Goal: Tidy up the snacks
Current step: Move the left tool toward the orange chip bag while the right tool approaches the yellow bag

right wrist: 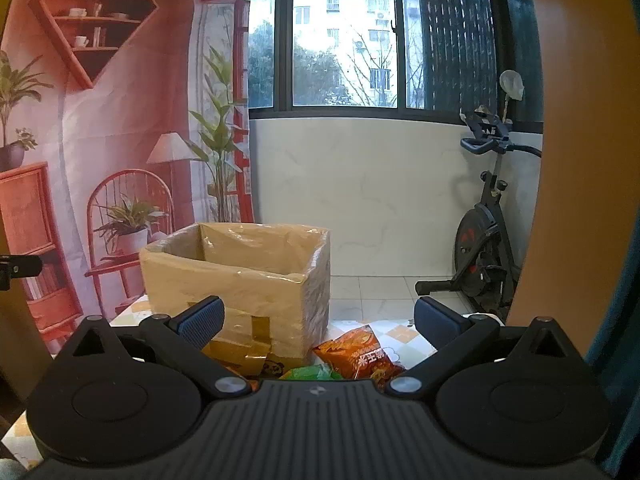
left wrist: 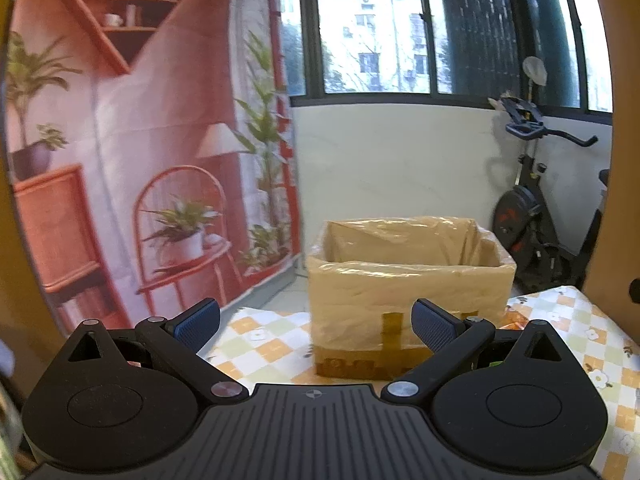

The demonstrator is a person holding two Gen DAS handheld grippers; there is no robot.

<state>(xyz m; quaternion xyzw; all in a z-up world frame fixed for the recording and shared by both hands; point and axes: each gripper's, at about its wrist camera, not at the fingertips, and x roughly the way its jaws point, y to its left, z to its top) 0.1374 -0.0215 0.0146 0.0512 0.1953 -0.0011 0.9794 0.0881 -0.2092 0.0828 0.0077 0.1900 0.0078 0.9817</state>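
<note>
The left gripper [left wrist: 316,326] is wide open, its two blue-padded fingers [left wrist: 197,325] stand far apart and hold nothing. Straight in front of it, in the left wrist view, a cardboard box [left wrist: 408,292] stands upright on a table covered with a checkered cloth [left wrist: 576,320]; the box is open at the top, wrapped in clear plastic film, and has brown tape strips on its front wall. The right gripper [right wrist: 320,326] is also wide open and empty, with its fingers [right wrist: 202,324] spread to both sides. In the right wrist view the same box [right wrist: 240,280] appears left of centre, a little turned so that one corner points toward the camera. The snacks lie on the cloth just beside the right front corner of the box: an orange snack bag [right wrist: 360,354] with printed characters, and next to it a green packet [right wrist: 314,372] (only its upper edge shows above the gripper body, so I cannot tell what it is exactly). Both lie between the right gripper's fingers in the view, but nothing touches them. Behind the table hangs a printed backdrop [right wrist: 120,140] with red furniture and plants, then a white wall under a window [right wrist: 344,40], and an exercise bike [right wrist: 484,240] stands on the tiled floor at the right.
</note>
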